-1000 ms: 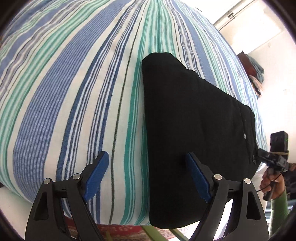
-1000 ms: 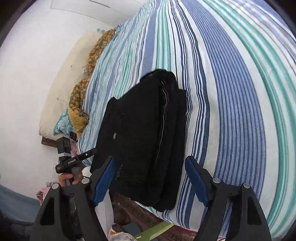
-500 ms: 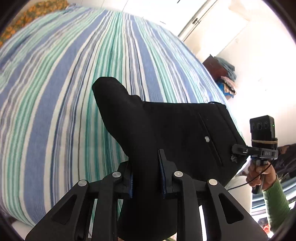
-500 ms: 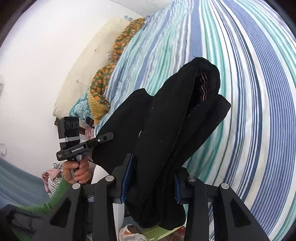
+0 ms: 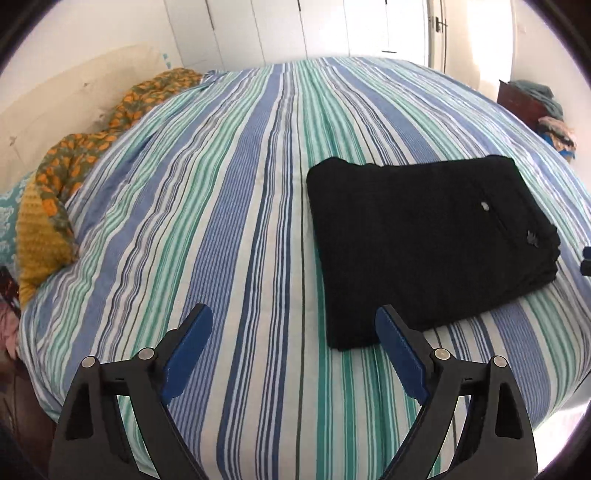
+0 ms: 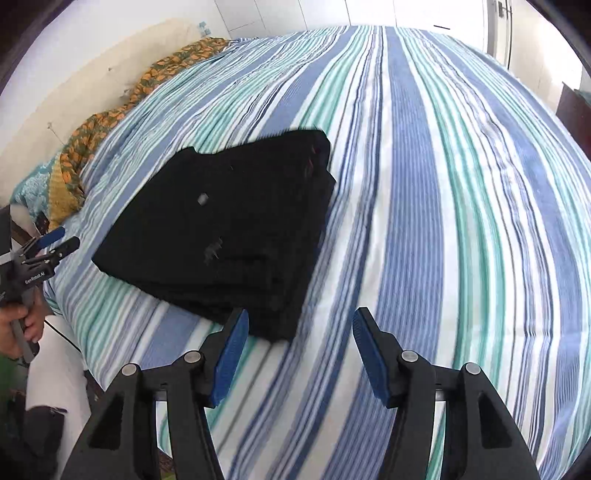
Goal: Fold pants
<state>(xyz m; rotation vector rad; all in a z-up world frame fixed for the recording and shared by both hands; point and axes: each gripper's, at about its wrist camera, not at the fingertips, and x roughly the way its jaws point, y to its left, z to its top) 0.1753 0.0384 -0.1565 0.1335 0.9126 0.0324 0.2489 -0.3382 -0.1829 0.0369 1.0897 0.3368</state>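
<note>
Bright daylight floods in from the far right, washing the white cupboard doors (image 5: 332, 29) to glare. Fisheye bending curves the blue, green and white striped bedsheet (image 5: 221, 184) into a dome, with dark vignetted corners. The folded black fabric pants (image 6: 221, 221) appear smeared by motion blur in the right wrist view, their detail lost in blackness

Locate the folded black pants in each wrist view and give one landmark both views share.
Left wrist: folded black pants lie right of centre on the striped bedsheet.
Right wrist: pants lie left of centre.
Shared landmark: orange floral blanket at the bed's left edge.
</note>
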